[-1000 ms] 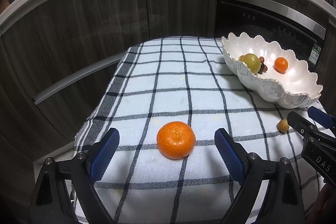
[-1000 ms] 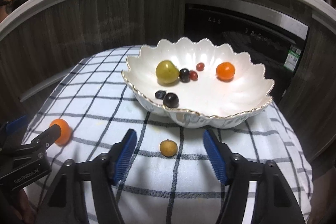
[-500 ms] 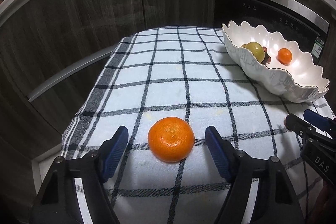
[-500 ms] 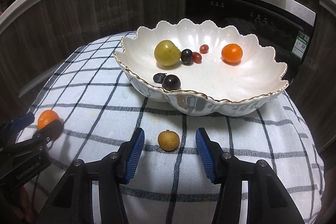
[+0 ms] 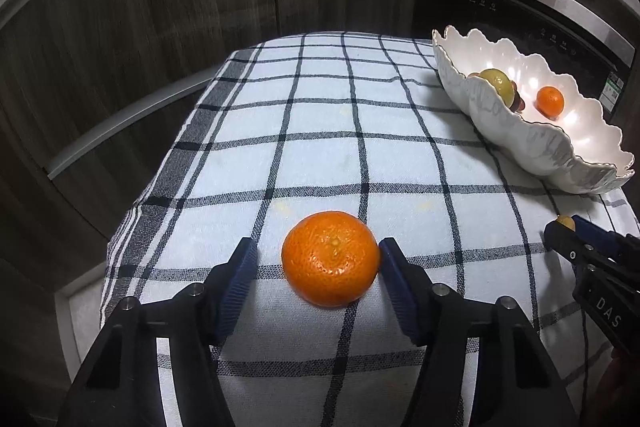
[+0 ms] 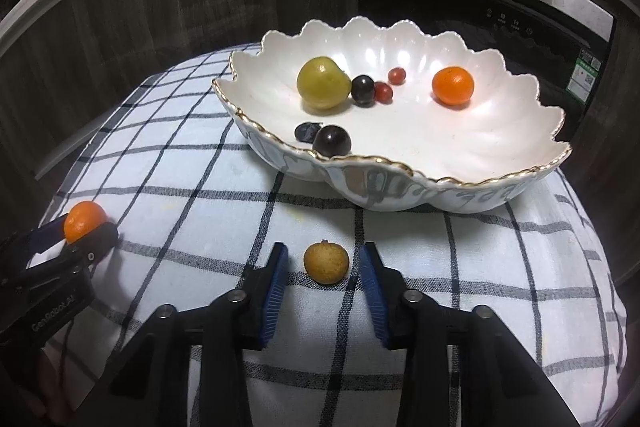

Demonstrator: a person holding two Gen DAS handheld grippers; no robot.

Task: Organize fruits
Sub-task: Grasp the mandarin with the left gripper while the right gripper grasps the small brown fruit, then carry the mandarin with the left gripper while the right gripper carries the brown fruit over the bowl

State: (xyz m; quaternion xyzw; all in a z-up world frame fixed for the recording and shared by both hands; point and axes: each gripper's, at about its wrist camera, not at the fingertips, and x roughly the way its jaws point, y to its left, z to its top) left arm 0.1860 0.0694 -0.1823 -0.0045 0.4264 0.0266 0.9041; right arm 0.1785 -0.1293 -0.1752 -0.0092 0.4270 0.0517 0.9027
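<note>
Left wrist: checked cloth (image 5: 320,131), dark cabinets (image 5: 160,7)

Glossy white ceramic bowl (image 6: 500,183) with gilt rim; woven matt checked cloth (image 5: 320,155); dimpled, shiny mandarin (image 5: 331,259); dark wood-grain cabinets (image 5: 160,39).

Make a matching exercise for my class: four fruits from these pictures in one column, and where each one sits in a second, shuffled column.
Column 1
1. big orange
2. small brown fruit
3. green fruit
4. small orange

Column 2
A. in the bowl, beside a dark grape
B. on the cloth, between the left gripper's fingers
C. in the bowl, alone on its right side
D. on the cloth, between the right gripper's fingers

Pairs: 1-B, 2-D, 3-A, 4-C
</note>
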